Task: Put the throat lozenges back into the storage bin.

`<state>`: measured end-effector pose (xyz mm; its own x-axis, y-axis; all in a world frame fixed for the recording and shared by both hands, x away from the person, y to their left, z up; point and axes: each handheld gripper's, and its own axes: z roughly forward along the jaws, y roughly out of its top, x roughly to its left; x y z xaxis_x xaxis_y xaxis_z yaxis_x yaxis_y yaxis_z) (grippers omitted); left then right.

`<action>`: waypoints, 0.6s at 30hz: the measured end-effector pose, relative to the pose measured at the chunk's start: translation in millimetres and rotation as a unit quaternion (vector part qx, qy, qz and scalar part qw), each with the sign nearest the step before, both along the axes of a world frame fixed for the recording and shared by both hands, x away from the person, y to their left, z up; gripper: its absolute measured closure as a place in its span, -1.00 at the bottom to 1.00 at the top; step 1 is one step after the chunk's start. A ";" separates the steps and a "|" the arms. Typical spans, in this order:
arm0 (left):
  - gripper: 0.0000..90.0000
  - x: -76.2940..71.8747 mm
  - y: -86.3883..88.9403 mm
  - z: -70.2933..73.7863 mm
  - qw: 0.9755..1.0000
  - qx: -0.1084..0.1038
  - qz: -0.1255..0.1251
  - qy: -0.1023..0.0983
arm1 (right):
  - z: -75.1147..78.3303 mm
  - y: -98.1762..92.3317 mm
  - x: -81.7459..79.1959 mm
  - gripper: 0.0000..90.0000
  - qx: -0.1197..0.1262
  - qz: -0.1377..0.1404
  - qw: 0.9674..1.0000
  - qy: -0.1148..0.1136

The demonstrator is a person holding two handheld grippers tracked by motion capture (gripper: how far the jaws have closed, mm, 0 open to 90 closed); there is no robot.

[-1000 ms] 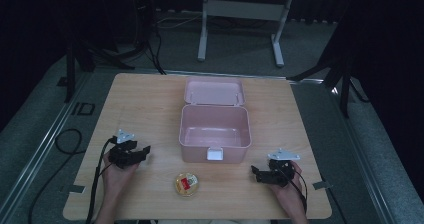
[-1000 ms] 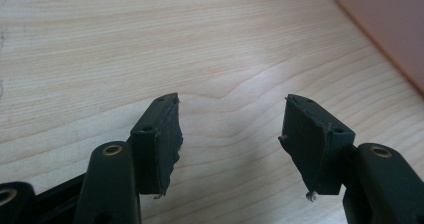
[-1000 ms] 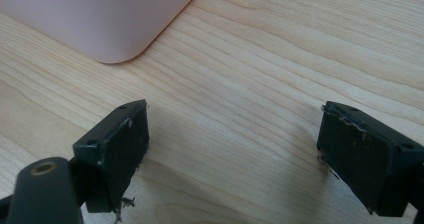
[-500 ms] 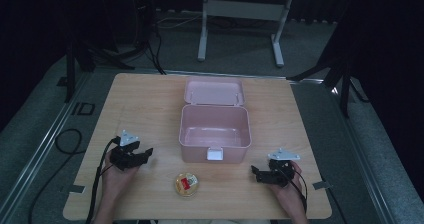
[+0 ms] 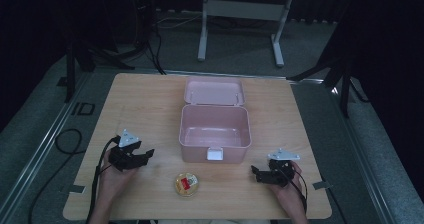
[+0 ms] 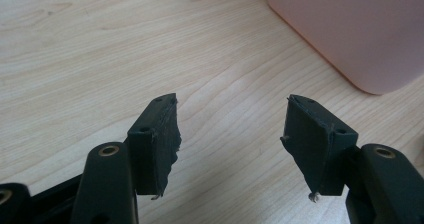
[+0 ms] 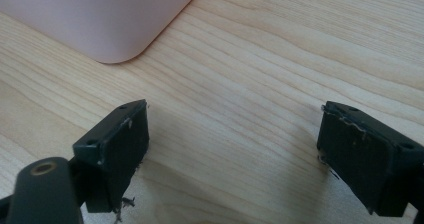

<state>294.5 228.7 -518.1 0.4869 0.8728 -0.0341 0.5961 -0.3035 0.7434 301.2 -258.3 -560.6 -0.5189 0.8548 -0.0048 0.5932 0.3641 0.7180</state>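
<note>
Empty-fingered, we held both spread grippers, left (image 5: 146,155) and right (image 5: 256,172), flanking the small round yellow container (image 5: 187,184) before the open pink plastic box (image 5: 215,129); the left looked slightly nearer.

Two forearms enter from the six o'clock edge of the high view. The person's left hand (image 5: 112,176) holds a black two-jaw left gripper (image 5: 145,156) at about eight o'clock, jaws spread apart and pointing toward three o'clock, nothing between them. The right hand (image 5: 287,186) holds a matching black right gripper (image 5: 255,173) at about four o'clock, jaws wide apart, pointing toward nine o'clock, also empty.
</note>
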 end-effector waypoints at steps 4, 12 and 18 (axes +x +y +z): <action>-0.14 -2.6 -1.8 4.4 1.000 0.015 -0.010 -0.001 | 0.0 0.0 0.1 -0.71 0.000 0.000 1.000 0.000; -0.15 -5.2 -3.3 10.0 1.000 0.013 -0.027 0.001 | 0.0 0.0 0.0 -0.71 0.000 0.000 1.000 0.000; -0.16 -4.5 -6.9 12.7 0.999 0.016 -0.043 0.000 | 0.0 0.0 0.0 -0.71 0.000 0.000 1.000 0.000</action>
